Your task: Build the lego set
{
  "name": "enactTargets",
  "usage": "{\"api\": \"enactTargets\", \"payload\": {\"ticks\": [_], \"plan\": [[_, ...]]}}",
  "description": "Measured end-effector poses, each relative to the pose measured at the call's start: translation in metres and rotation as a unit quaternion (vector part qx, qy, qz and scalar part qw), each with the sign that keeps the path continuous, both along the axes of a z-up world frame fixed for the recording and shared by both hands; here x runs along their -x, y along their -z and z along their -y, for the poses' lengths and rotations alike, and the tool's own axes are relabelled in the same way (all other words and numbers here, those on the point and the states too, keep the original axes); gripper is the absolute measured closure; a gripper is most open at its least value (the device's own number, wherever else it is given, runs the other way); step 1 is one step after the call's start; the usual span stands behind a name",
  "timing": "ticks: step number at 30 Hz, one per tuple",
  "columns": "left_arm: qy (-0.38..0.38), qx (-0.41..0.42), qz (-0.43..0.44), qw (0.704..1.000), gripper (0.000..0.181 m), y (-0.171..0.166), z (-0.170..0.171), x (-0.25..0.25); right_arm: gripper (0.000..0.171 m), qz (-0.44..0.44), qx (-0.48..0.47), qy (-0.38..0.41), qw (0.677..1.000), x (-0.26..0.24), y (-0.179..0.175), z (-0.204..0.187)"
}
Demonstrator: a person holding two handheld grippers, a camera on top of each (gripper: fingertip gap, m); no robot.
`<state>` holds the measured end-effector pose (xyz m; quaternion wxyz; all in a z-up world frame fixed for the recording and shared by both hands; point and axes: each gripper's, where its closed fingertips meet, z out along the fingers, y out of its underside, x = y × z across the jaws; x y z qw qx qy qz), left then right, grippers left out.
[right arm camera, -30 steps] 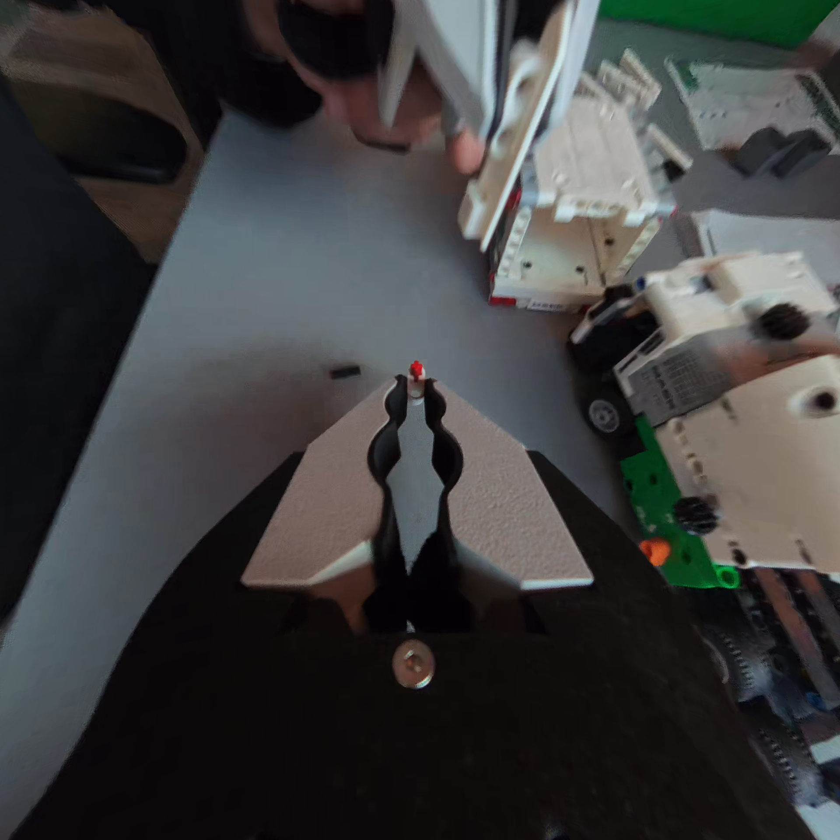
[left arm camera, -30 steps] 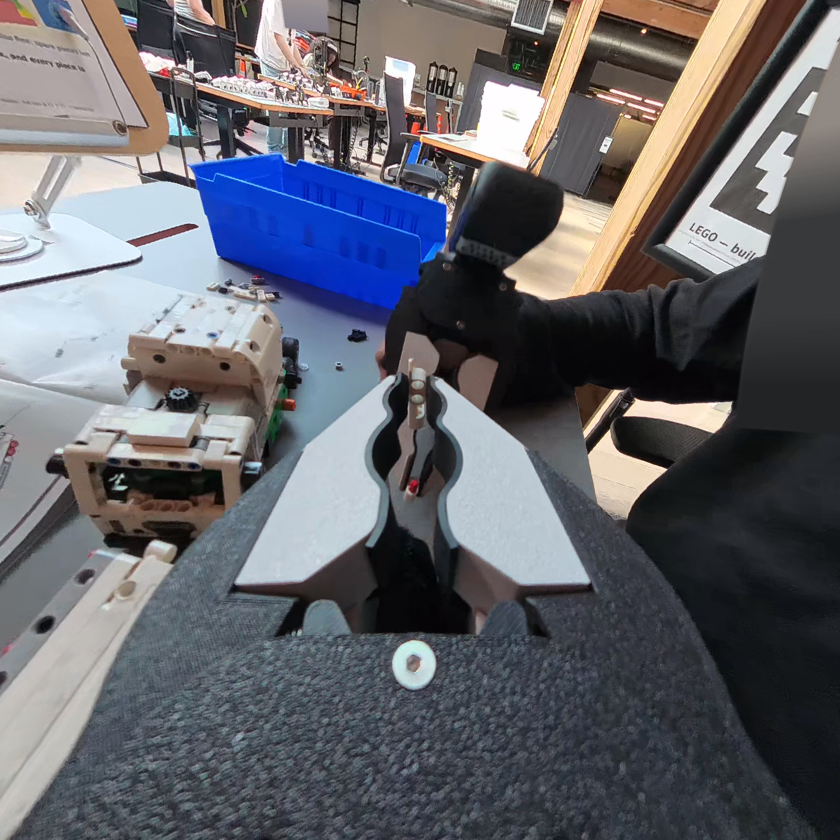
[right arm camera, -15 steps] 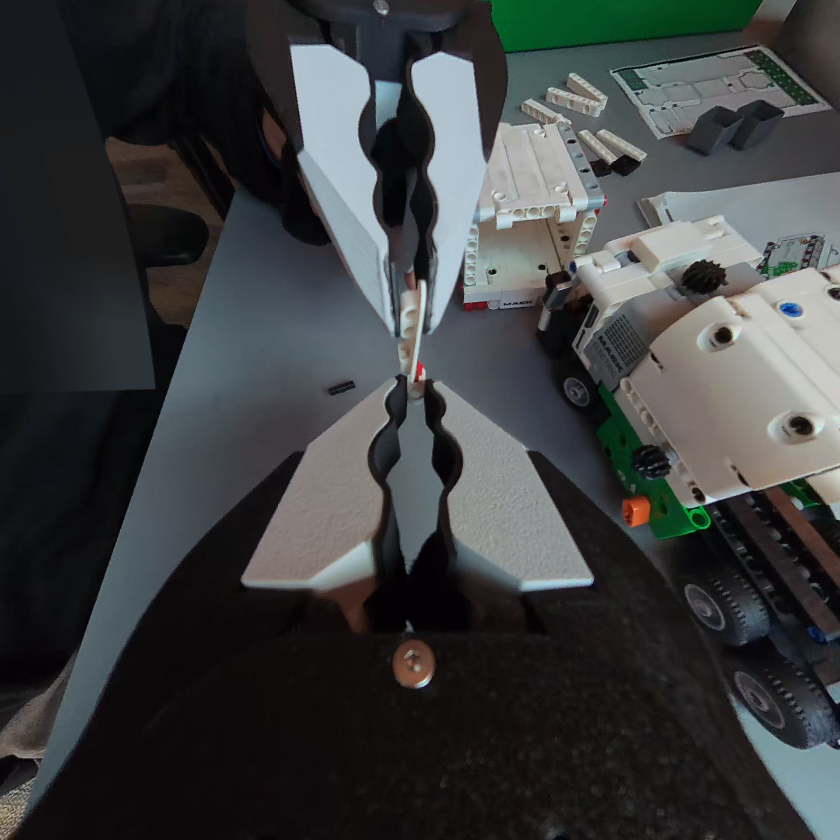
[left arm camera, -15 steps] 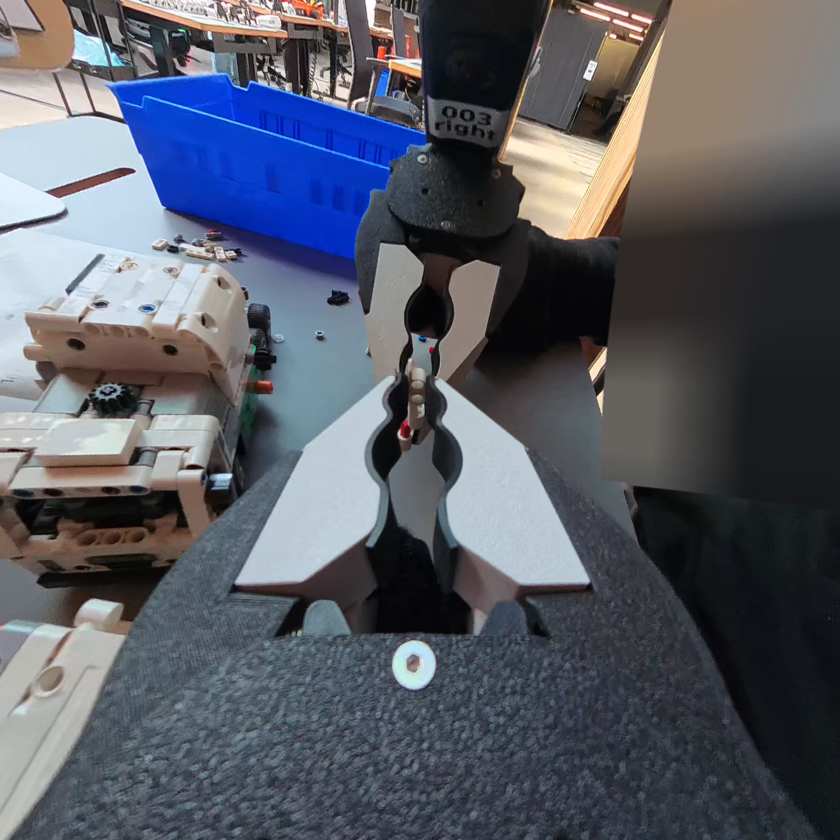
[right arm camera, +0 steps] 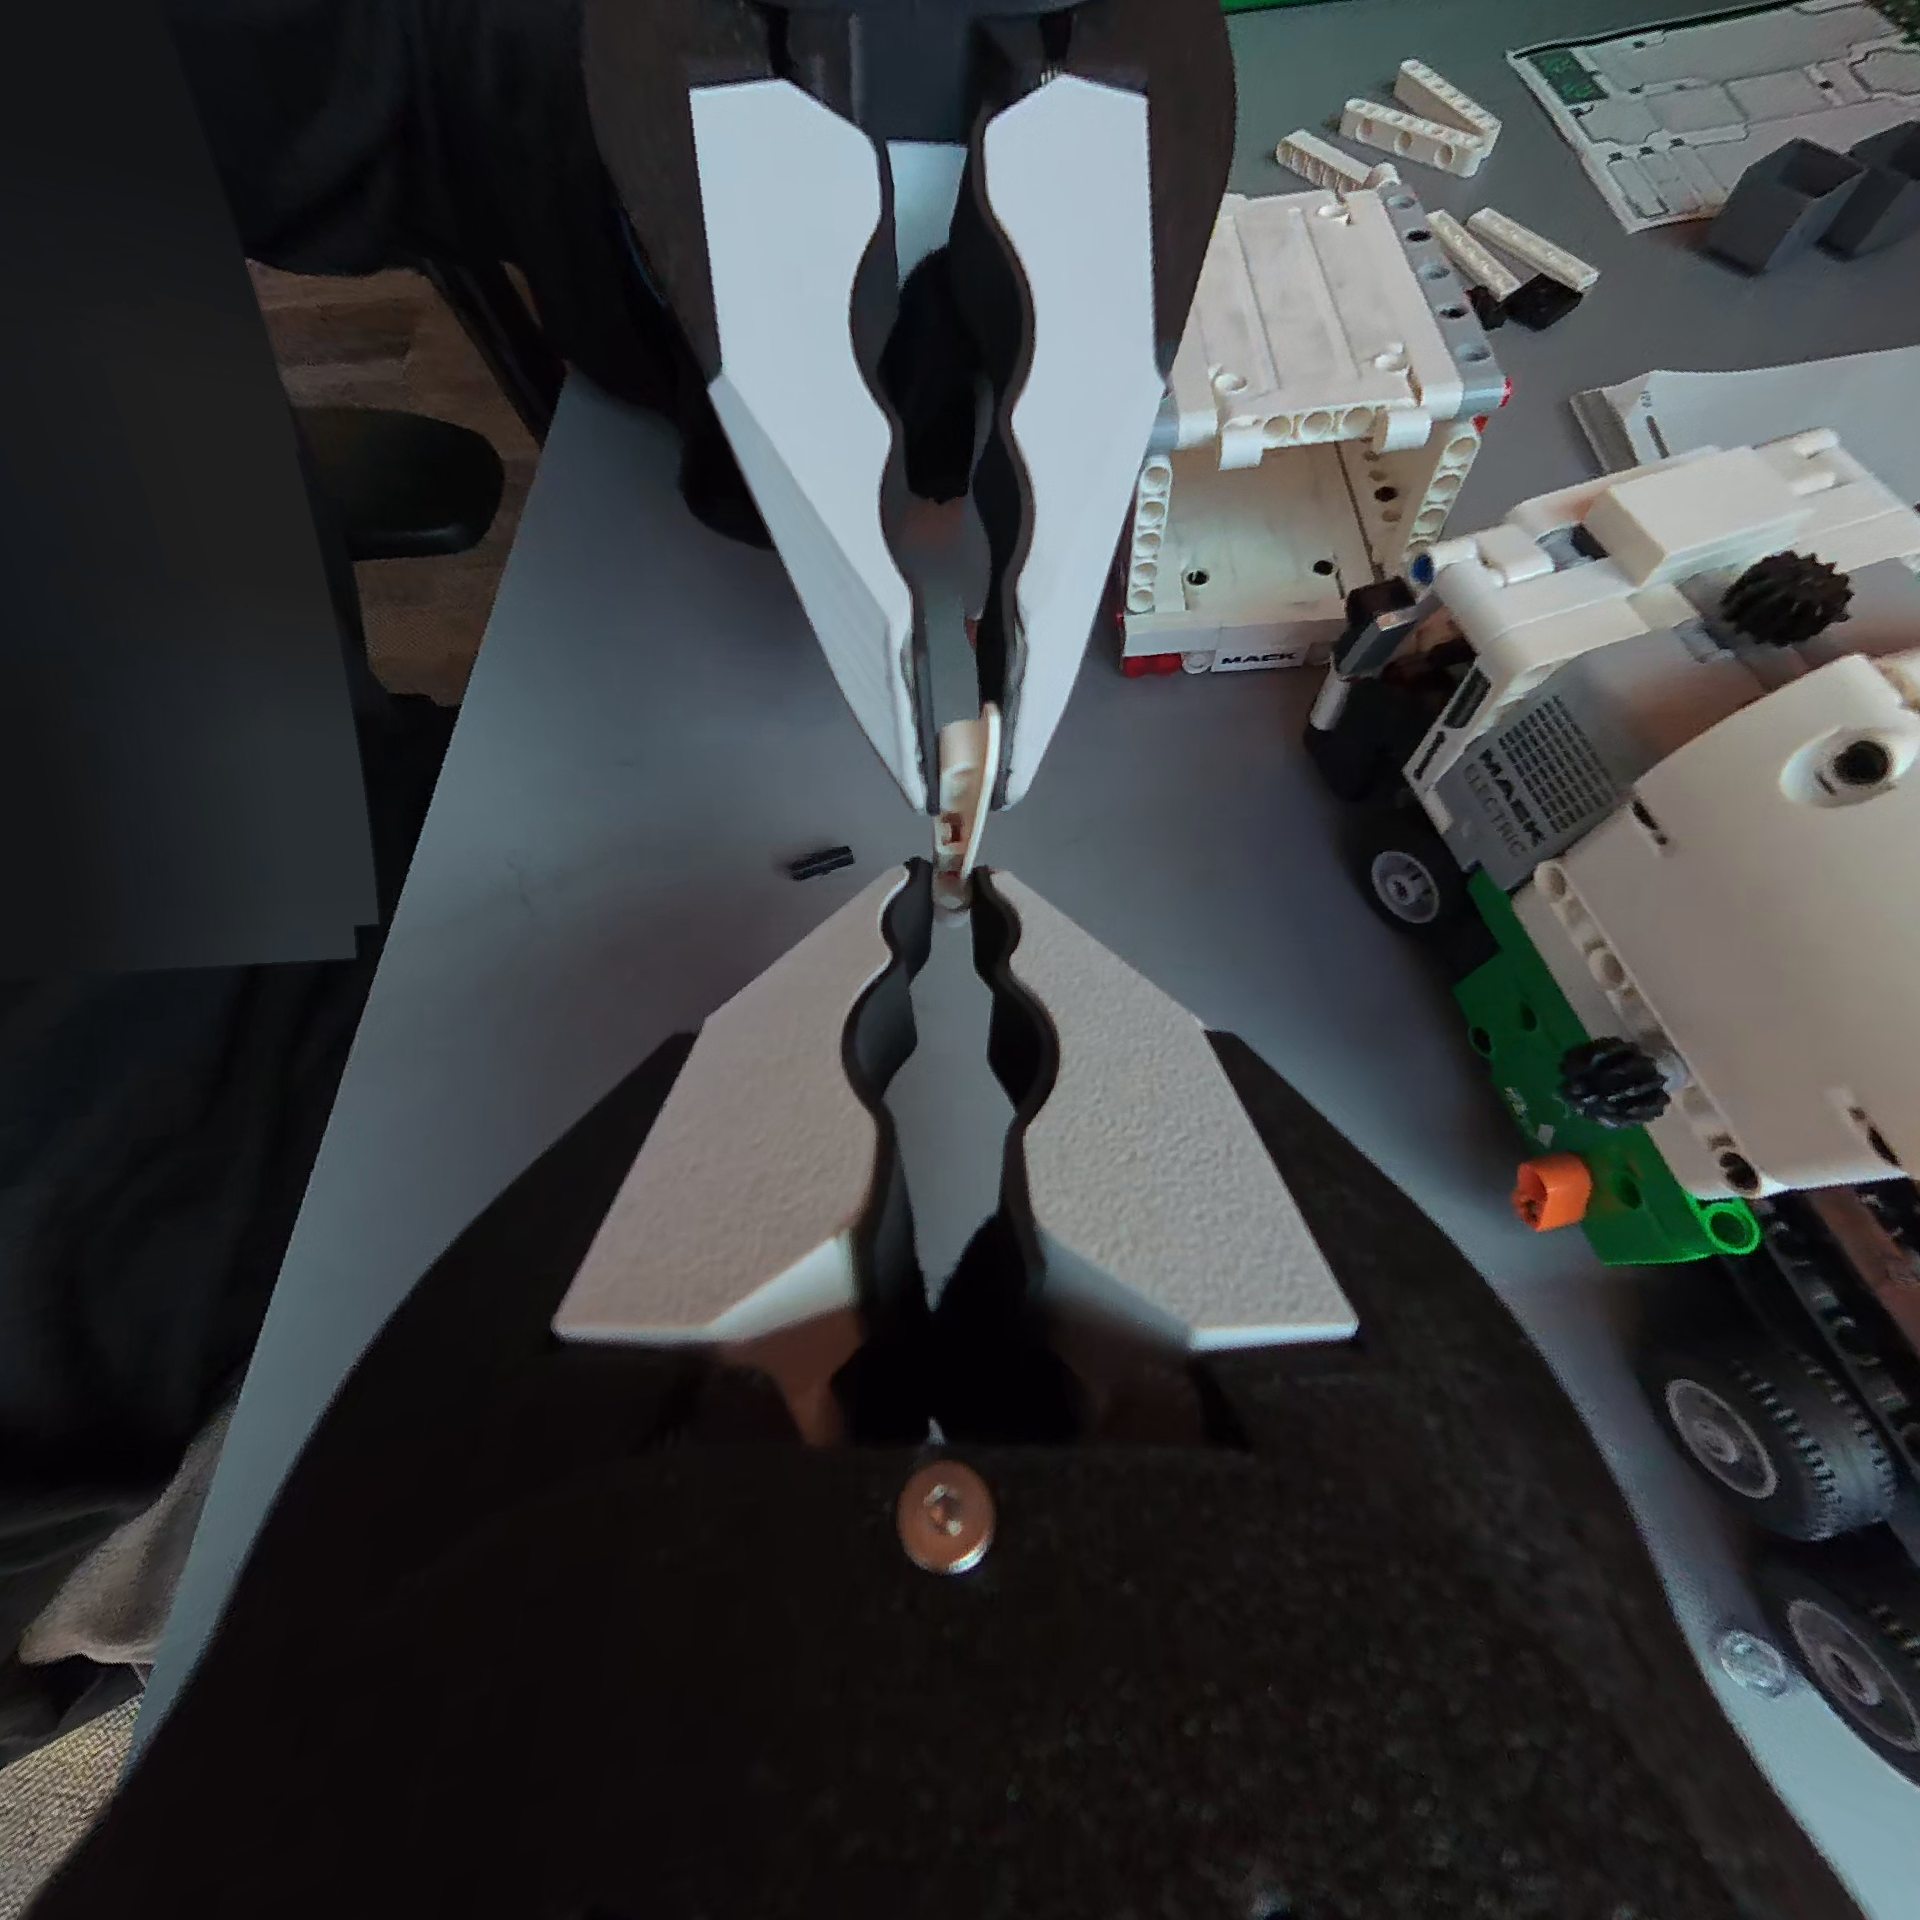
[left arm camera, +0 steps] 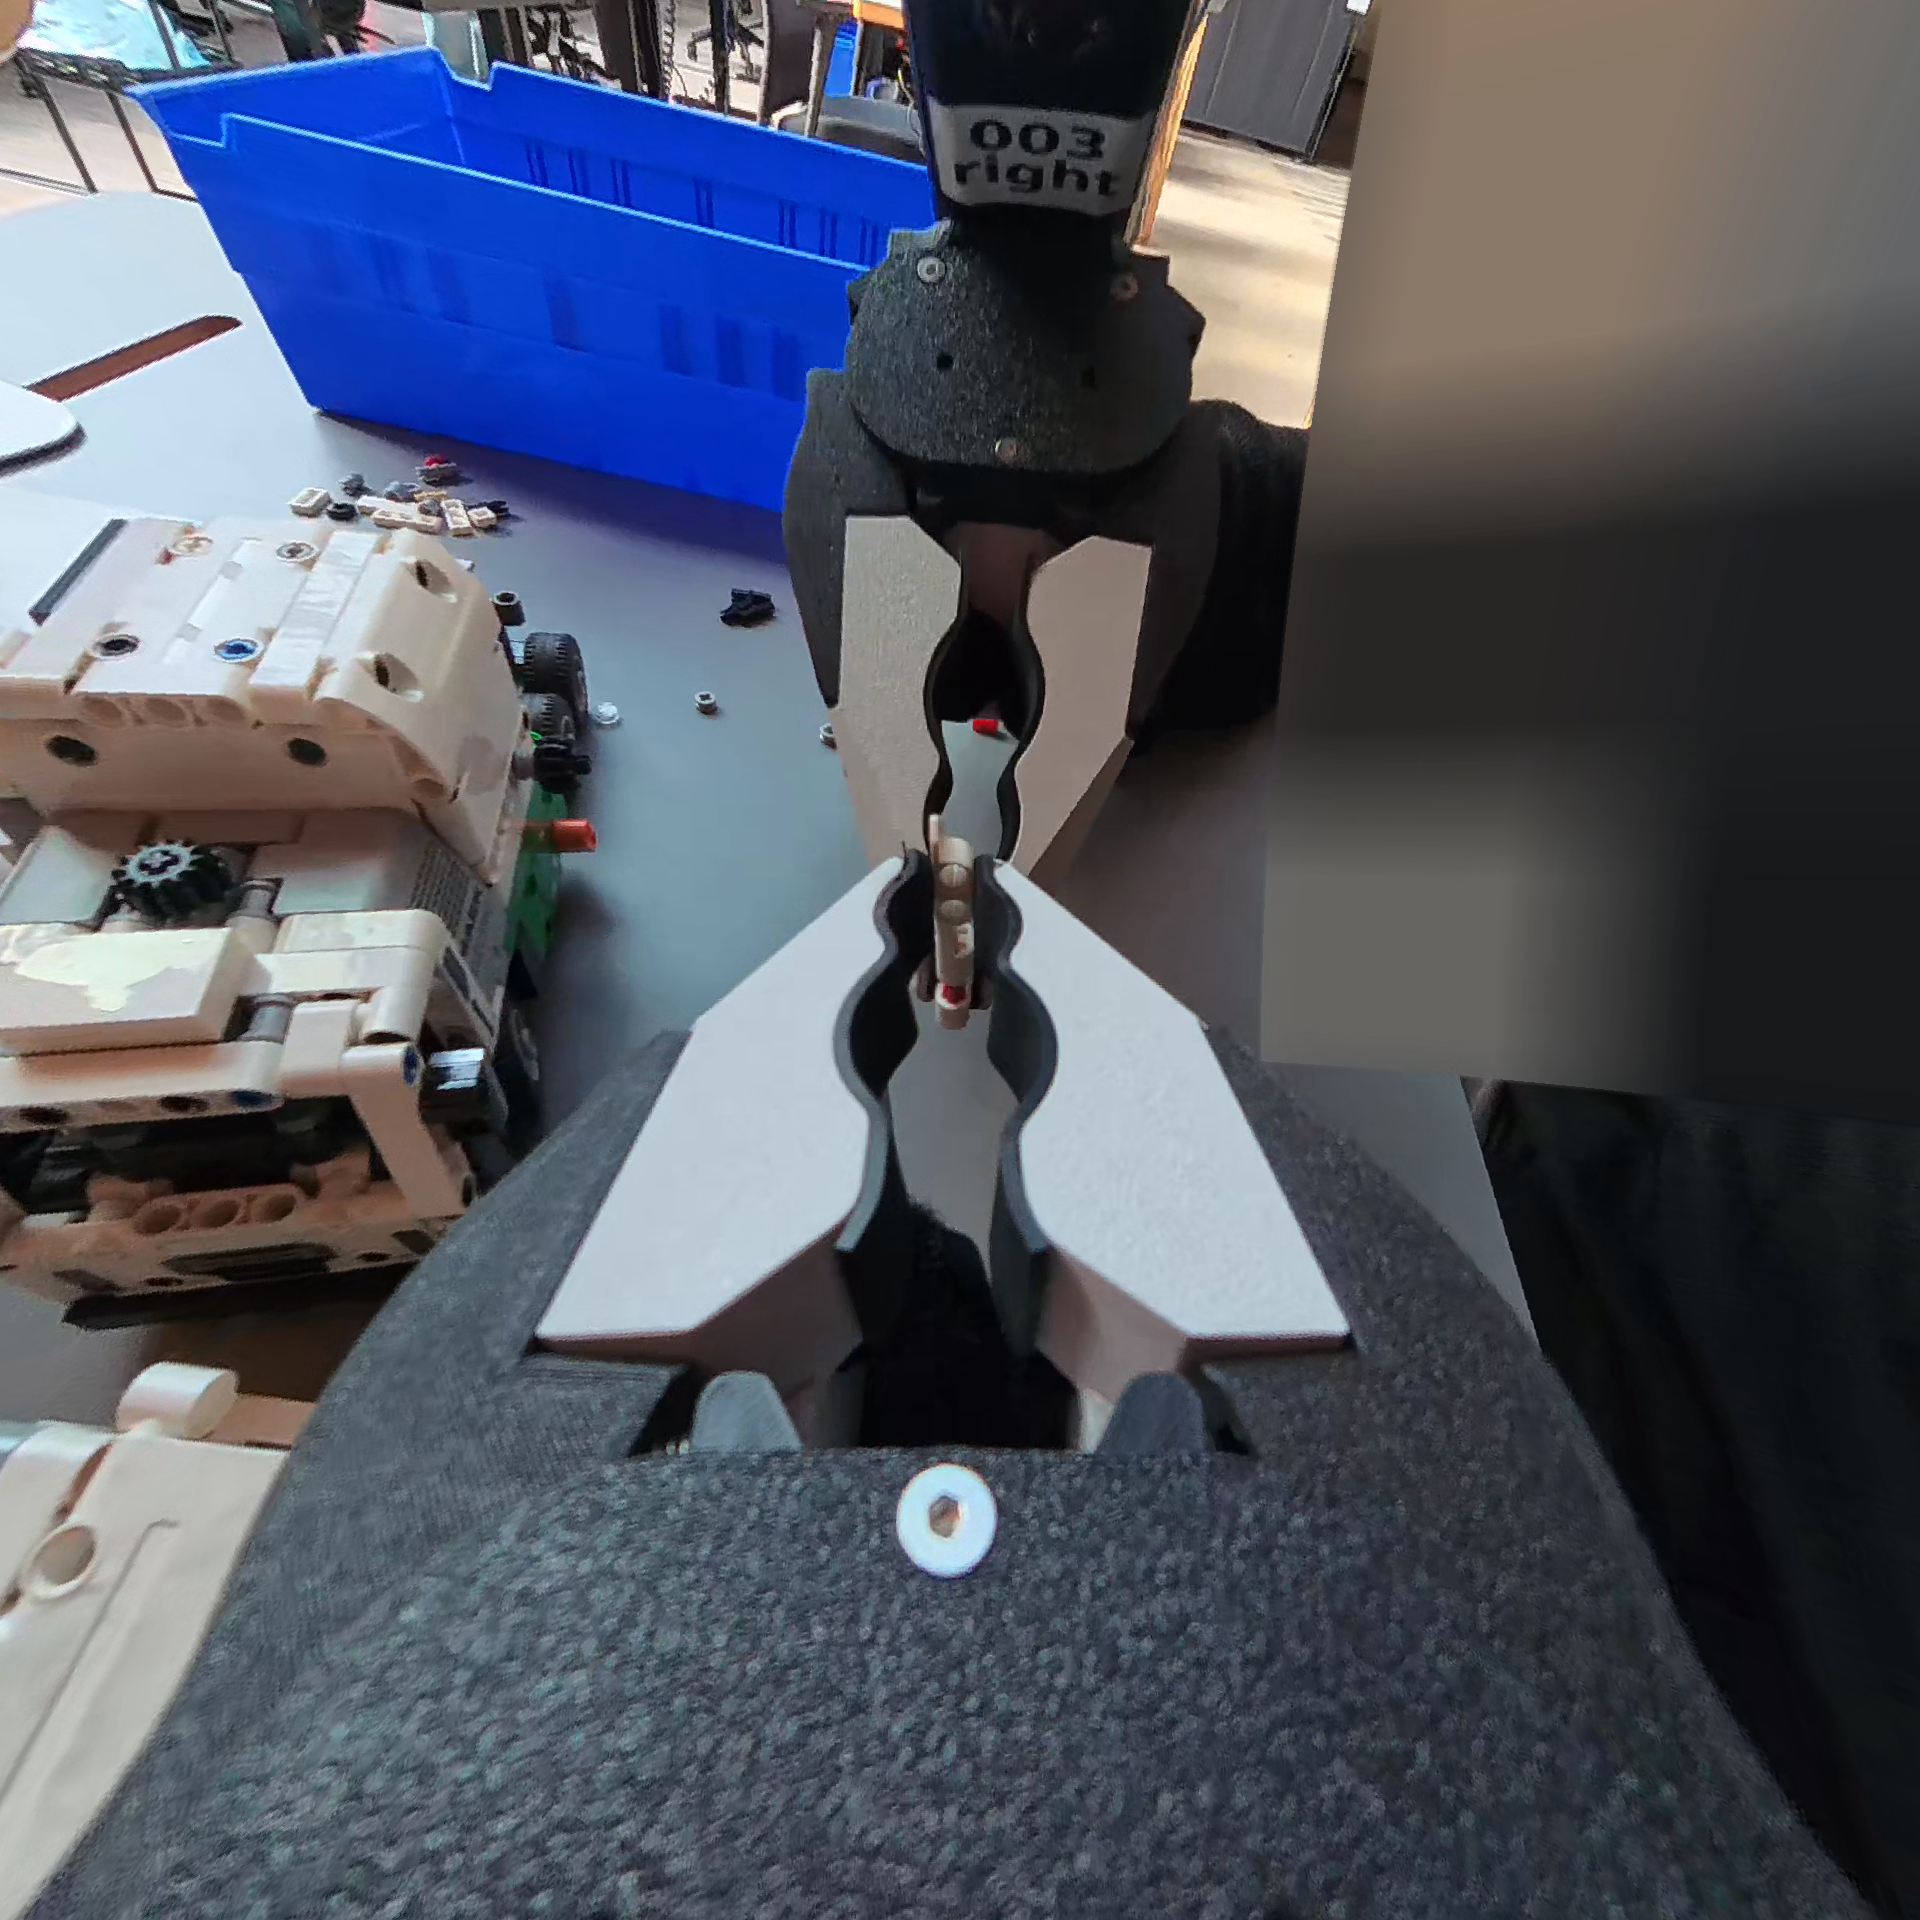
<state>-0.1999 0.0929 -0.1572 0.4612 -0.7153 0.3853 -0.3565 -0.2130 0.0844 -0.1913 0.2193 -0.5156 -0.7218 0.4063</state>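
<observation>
My left gripper point(left arm camera: 951, 868) is shut on a small white lego beam point(left arm camera: 952, 914) that has a red pin in its near end. My right gripper point(left arm camera: 968, 831) faces it tip to tip, above the grey table. In the right wrist view, my right gripper point(right arm camera: 948, 881) has its jaws nearly closed at the free end of the beam point(right arm camera: 966, 769), which the left gripper point(right arm camera: 961, 805) holds from above. The small red pin the right gripper carried is hidden at that joint. The partly built white and green truck point(left arm camera: 260, 831) stands to the left; it also shows in the right wrist view point(right arm camera: 1662, 831).
A blue bin point(left arm camera: 520, 260) stands at the back, with small loose pieces point(left arm camera: 416, 504) in front of it. A white box module point(right arm camera: 1299, 416), loose white beams point(right arm camera: 1434, 114), an instruction sheet point(right arm camera: 1714, 104) and a black pin point(right arm camera: 826, 862) lie on the table. A person in black sits at the edge. The tips of both grippers are at nearly the same place.
The two grippers have come together tip to tip. The right gripper's red pin has met the end of the beam held by the left gripper and no longer shows.
</observation>
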Motion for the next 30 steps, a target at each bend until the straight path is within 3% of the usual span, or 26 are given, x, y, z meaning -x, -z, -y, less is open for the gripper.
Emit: {"api": "enactTargets", "payload": {"ticks": [15,20,24,30], "plan": [[-0.009,-0.004,0.032,0.999,0.175,-0.004,0.000,0.002,0.166,-0.012,0.067,0.012,0.998,0.004,-0.008,0.001],[-0.036,0.009,0.146,0.989,0.175,-0.024,-0.007,0.009,0.166,-0.054,0.135,0.024,0.989,0.006,-0.028,-0.005],[-0.055,0.017,0.262,0.963,0.176,-0.049,-0.016,0.017,0.166,-0.105,0.200,0.043,0.973,0.010,-0.052,-0.010],[-0.105,0.016,0.332,0.937,0.177,-0.073,-0.038,0.027,0.166,-0.180,0.347,0.103,0.915,0.021,-0.078,-0.026]]}}
